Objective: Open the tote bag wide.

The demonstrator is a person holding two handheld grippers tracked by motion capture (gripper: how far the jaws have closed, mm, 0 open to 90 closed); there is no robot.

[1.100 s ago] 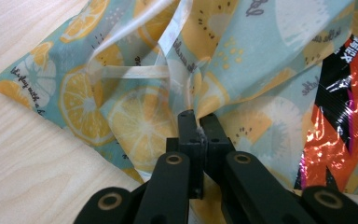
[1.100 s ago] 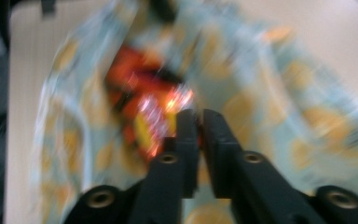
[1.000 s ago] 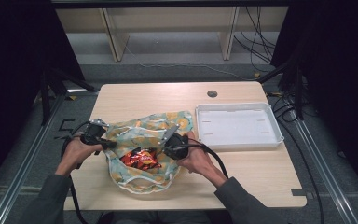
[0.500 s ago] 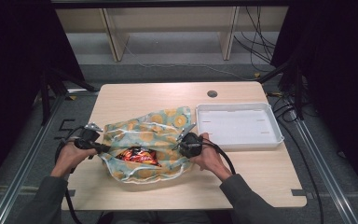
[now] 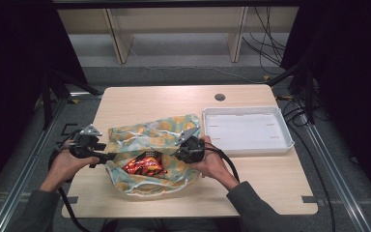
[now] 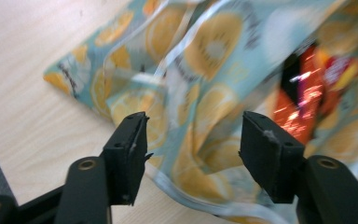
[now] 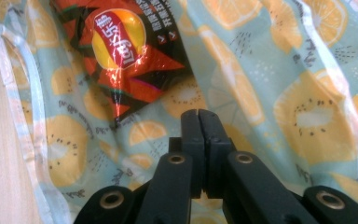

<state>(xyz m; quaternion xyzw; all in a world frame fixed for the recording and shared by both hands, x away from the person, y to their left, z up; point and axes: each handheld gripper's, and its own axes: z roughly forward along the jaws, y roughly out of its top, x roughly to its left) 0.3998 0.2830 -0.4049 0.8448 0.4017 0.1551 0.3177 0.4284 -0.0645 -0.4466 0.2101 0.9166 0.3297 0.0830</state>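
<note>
1. My left gripper (image 6: 191, 154) hangs at lower frame, jaws wide apart, straddling the fruit-print bag (image 5: 149, 140) rim, gripping nothing.
2. My right gripper (image 7: 199, 122) has jaws pressed together; whether cloth is pinched, I cannot tell.
3. The crisp packet (image 7: 126, 51) lies inside, upper left, presumably being bagged.

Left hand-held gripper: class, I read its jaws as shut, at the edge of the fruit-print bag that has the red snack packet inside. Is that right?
Not quite. The left hand-held gripper has its jaws wide open, as the left gripper view shows. It is indeed at the edge of the fruit-print bag, with the red snack packet inside.
</note>
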